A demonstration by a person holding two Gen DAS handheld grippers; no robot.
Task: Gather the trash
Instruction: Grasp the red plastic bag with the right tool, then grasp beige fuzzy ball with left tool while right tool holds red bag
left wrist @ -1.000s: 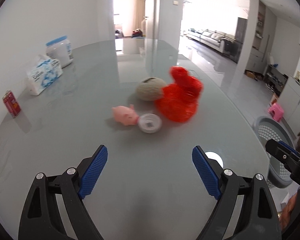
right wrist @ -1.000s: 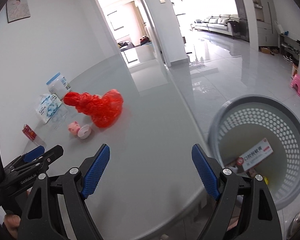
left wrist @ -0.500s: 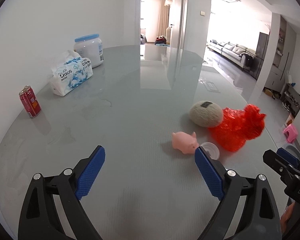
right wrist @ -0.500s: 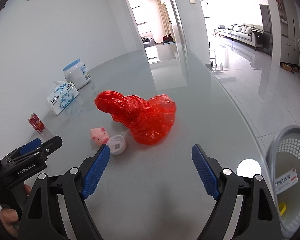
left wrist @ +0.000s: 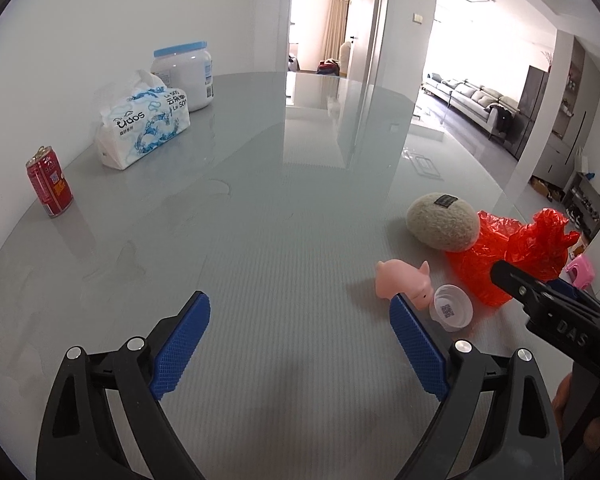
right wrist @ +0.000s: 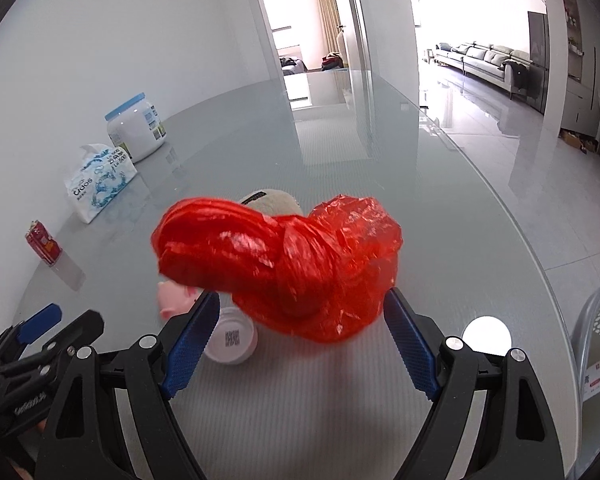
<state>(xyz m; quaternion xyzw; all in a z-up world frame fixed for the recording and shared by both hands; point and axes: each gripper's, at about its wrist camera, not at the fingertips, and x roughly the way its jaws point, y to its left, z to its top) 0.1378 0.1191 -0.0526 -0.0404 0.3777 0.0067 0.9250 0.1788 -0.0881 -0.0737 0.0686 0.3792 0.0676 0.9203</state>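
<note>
Red plastic bag (right wrist: 300,264) between wide, empty right jaws, ungrabbed; cup (right wrist: 232,338), pig toy (right wrist: 172,300) likewise left on desk (right wrist: 340,400).

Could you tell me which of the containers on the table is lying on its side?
The small clear plastic cup beside the pink pig toy; the red can and the white jar both stand upright.

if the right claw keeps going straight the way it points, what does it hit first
Most likely the red plastic bag: it sits dead ahead between the open fingers of the right claw, with the small white cup just off the left finger. Depth is hard to judge, so the bare table might come first.
</note>
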